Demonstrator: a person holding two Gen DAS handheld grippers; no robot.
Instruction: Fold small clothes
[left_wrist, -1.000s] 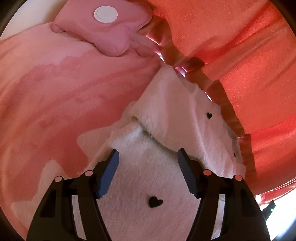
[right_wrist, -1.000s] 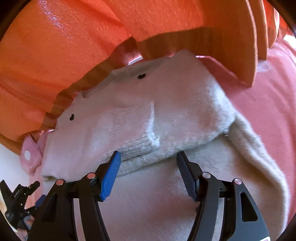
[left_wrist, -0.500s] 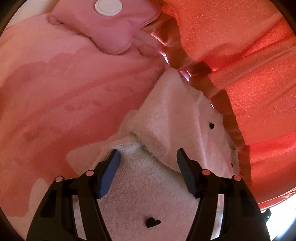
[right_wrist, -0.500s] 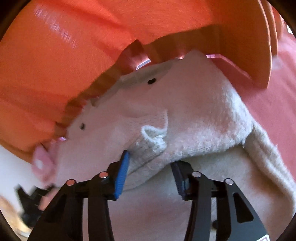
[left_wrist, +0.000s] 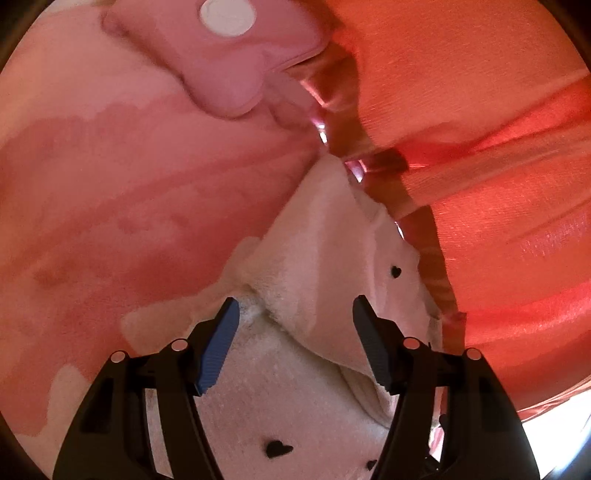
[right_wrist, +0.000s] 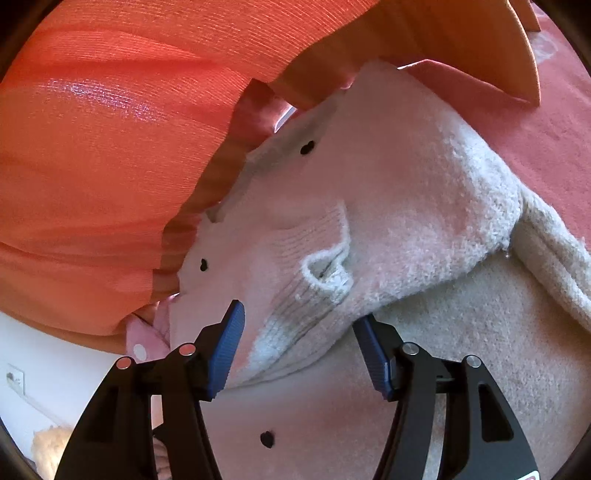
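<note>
A small cream knitted sweater with black heart spots (left_wrist: 325, 258) lies on a pink patterned bedspread (left_wrist: 110, 184), its far edge against an orange curtain. My left gripper (left_wrist: 295, 339) is open, its fingers straddling a folded-over part of the sweater. In the right wrist view the same sweater (right_wrist: 406, 184) shows a sleeve folded across the body, with the ribbed cuff (right_wrist: 317, 280) lying between the open jaws of my right gripper (right_wrist: 299, 350). Neither gripper grips cloth.
An orange curtain (left_wrist: 480, 147) hangs along the bed's far side and also fills the upper left of the right wrist view (right_wrist: 110, 147). A pink cushion with a white round patch (left_wrist: 229, 55) lies on the bedspread beyond the sweater.
Both grippers have moved forward over the sweater. The sleeve cuff now sits between the right jaws, and its edge has curled up. The left jaws now straddle the folded part.
</note>
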